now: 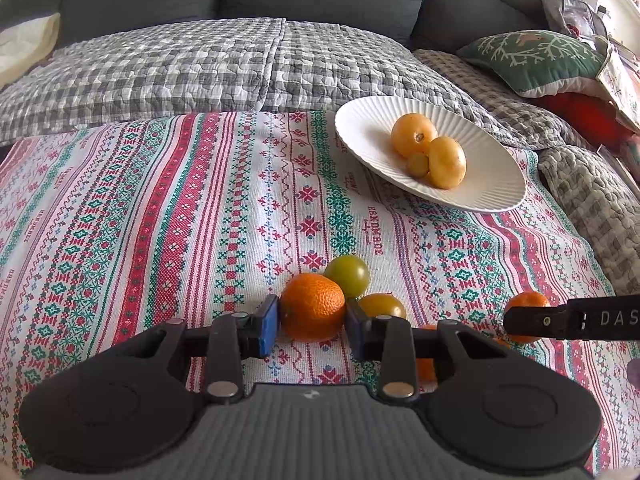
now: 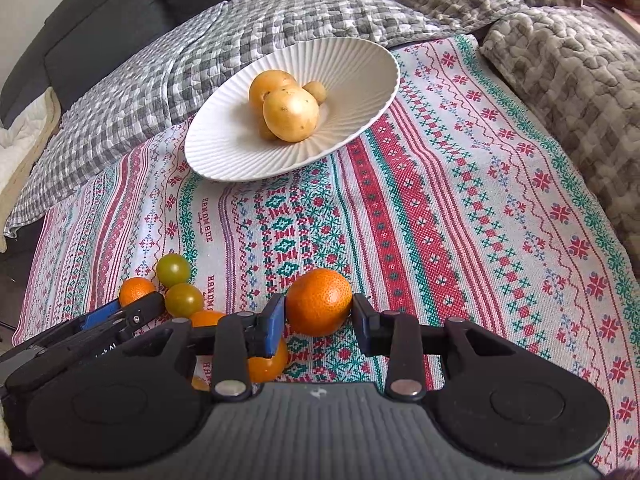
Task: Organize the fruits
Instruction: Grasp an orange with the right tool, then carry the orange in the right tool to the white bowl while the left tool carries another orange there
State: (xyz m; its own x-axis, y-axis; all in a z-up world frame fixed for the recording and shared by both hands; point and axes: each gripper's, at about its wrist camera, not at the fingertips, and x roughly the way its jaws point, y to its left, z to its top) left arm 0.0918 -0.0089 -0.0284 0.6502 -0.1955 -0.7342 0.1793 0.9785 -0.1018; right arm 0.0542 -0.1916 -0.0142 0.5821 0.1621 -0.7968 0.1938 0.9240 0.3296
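From the left wrist camera we count one ribbed white plate (image 1: 432, 162) at the far right of the cross-stitch-patterned tablecloth (image 1: 160, 220), holding three smooth yellow fruits: two large round ones and one small one (image 1: 418, 165) tucked between them. Nearer us, our left gripper (image 1: 312, 318) has its blue pads pressed on either side of a dimpled, round mandarin (image 1: 313, 306), which sits on the cloth. Just behind it lie two glossy green-yellow tomatoes, one round (image 1: 347, 275) and one partly hidden (image 1: 382, 305). To the right, a second mandarin (image 1: 527, 304) shows behind the black finger of our other gripper, and scraps of orange fruit peek out beneath our own right finger. A grey checked quilt (image 1: 160, 76) and a green embroidered cushion (image 1: 536, 60) cover the dark sofa behind. From the right wrist camera we see the same plate (image 2: 224, 148) at upper centre with its pale fruits. Our right gripper (image 2: 318, 316) is closed narrowly on one pebbly mandarin (image 2: 319, 306) resting on the cloth. At left we count two green tomatoes (image 2: 173, 270), the left gripper's mandarin (image 2: 136, 290), and further orange fruit partly hidden under our left finger.
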